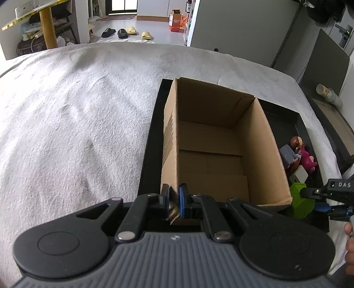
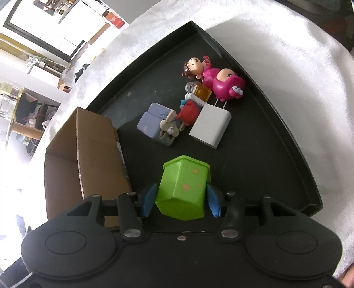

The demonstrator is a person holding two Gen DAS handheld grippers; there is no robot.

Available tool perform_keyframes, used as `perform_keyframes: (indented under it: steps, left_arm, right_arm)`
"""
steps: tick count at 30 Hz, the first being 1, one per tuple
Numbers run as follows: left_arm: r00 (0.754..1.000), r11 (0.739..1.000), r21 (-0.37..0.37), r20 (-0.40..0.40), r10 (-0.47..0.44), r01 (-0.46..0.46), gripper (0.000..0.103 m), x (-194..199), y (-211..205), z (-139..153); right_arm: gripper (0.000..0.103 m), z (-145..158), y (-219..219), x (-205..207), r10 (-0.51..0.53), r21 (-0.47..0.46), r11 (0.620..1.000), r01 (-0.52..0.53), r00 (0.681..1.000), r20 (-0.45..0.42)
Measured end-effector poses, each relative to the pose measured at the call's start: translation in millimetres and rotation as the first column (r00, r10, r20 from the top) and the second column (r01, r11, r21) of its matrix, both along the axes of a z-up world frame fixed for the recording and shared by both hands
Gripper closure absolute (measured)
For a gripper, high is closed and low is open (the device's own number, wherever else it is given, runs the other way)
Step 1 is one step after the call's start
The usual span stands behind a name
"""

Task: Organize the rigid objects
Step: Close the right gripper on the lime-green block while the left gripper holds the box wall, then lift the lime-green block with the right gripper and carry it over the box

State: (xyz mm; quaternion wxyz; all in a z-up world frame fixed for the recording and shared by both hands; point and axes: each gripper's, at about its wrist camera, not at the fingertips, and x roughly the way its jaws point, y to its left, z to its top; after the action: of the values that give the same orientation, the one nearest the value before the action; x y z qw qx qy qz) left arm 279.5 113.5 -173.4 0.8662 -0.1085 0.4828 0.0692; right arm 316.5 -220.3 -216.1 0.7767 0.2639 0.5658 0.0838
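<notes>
Two grippers work together: the left gripper (image 1: 174,202) pinches the cardboard box (image 1: 212,141) wall to steady it, while beside the box the right gripper (image 2: 180,200) squeezes the green block (image 2: 183,188) for dropping in.

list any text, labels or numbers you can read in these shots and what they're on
"DAS": white letters, cut off at the frame edge, on the black body of the right gripper, seen in the left wrist view.
The orange carton on the far floor carries print too small and blurred to read.
No readable text shows on the cardboard box, the green block, the white charger or the toys.
</notes>
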Motion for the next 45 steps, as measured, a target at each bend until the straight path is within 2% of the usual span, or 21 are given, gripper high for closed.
perform_keyframes:
  steps: [14,29,45]
  left_arm:
    - [0.998,0.999,0.028,0.034,-0.045,0.044,0.096,5,-2,1]
    - [0.998,0.999,0.000,0.042,-0.042,0.042,0.095,15,-6,0]
    - [0.999,0.999,-0.044,0.038,-0.011,0.012,0.095,10,0,-8]
  right_arm:
    - [0.055,33,0,9,0.023,0.005,1.000,-0.023,0.996,0.083]
    - [0.055,72,24,36,0.080,-0.018,0.997,-0.078,0.981,0.178]
    - [0.055,98,81,55,0.167,-0.003,0.985,-0.171,0.954,0.250]
